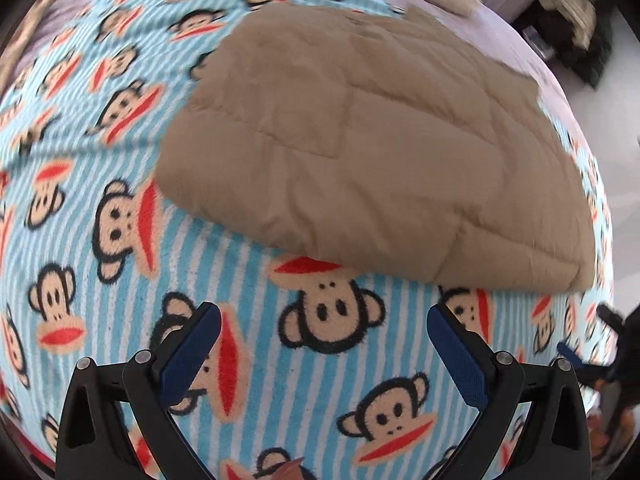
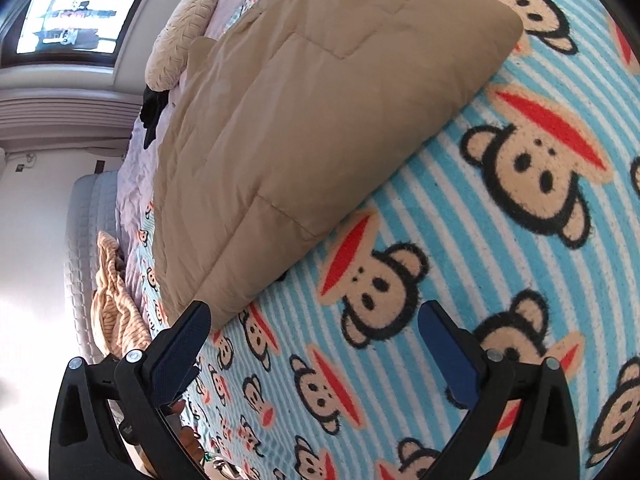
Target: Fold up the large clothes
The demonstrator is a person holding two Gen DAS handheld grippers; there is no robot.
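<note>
A tan quilted garment (image 1: 360,152) lies folded flat on a blue striped monkey-print blanket (image 1: 120,240). My left gripper (image 1: 324,320) is open and empty, hovering over the blanket just short of the garment's near edge. In the right wrist view the same garment (image 2: 304,120) lies on the blanket (image 2: 500,280). My right gripper (image 2: 314,316) is open and empty, its left finger close to the garment's near corner. The right gripper also shows at the right edge of the left wrist view (image 1: 592,356).
A cream pillow (image 2: 180,36) and a black item (image 2: 154,108) lie at the far end of the bed. A striped orange cloth (image 2: 112,300) hangs at the bed's edge beside a grey mattress (image 2: 84,240). Dark clutter (image 1: 568,28) sits on the floor beyond.
</note>
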